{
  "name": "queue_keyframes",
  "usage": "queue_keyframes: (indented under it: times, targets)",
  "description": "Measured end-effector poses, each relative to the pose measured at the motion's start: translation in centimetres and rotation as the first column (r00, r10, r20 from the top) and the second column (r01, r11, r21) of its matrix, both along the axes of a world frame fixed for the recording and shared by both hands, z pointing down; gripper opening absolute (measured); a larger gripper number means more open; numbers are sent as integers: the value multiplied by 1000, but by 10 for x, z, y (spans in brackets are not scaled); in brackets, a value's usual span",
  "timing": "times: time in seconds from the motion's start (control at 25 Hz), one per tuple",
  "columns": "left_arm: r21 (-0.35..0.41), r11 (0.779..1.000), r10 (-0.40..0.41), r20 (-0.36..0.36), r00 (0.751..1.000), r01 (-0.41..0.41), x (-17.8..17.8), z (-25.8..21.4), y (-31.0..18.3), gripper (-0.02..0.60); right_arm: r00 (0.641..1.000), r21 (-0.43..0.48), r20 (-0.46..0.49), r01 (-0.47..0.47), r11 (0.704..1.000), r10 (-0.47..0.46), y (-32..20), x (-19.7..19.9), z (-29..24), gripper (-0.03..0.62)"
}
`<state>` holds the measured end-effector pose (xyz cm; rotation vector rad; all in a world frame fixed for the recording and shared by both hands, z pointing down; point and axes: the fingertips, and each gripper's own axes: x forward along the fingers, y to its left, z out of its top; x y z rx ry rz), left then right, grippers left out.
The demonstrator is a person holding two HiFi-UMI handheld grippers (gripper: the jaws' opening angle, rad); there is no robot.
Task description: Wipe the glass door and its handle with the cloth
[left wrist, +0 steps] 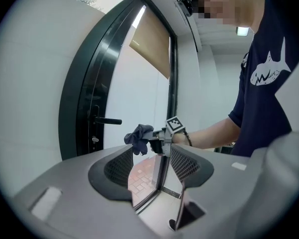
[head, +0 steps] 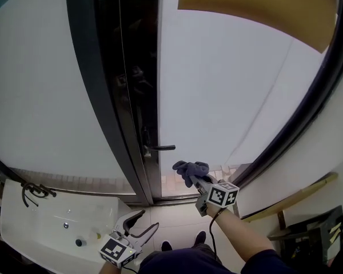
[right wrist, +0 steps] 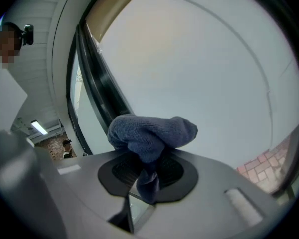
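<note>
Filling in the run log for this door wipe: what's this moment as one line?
right gripper: shut on cloth, right of handle | left gripper: open, empty | cloth touching glass door: cannot tell

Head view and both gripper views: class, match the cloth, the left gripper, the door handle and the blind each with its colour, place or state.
Column A
1. cloth
2. left gripper
3. door handle
4. blind

Column B
a. black, sticking out from the dark door frame
b. tan, at the top of the glass
c. jaws apart, nothing between them
d. blue-grey, clamped in the right gripper

Pairs: 1-d, 2-c, 3-a, 4-b
</note>
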<state>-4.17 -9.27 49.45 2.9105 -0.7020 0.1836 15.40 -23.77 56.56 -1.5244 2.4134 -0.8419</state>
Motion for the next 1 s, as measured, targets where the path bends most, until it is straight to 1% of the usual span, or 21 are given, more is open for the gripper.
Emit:
queue_keyframes:
  times: [0.16,0.24,0.36,0.48,0.6,0.72,0.84,1.0]
  targets:
    - [34,999,18,8,1000,-18,15,-12,5,230,997,69,-74,5,998,0,61,20,-25,66]
    - [47,998,30,-11,999,-30,23,-17,15,232,995,92,-98,1,996,8,89,29,-32,66]
    - [44,998,39,-14,999,-39,33,-16,31,232,994,111,-111,-9,994,21,128,38,-39,66]
    - [29,999,36,9,999,-36,43,-10,48,234,986,136,-163,-2,991,24,161,42,-45,66]
    - [22,999,36,20,999,-36,55,-2,76,236,976,162,-219,38,986,-1,198,44,-54,66]
    - [1,998,62,35,997,-62,71,5,110,236,966,203,-259,71,977,-16,236,45,-66,66]
    - [-14,998,62,39,997,-62,80,8,145,236,960,229,-278,100,968,-34,273,42,-74,66]
    - [-3,998,68,52,996,-68,92,7,189,236,953,245,-299,119,962,-42,315,44,-73,66]
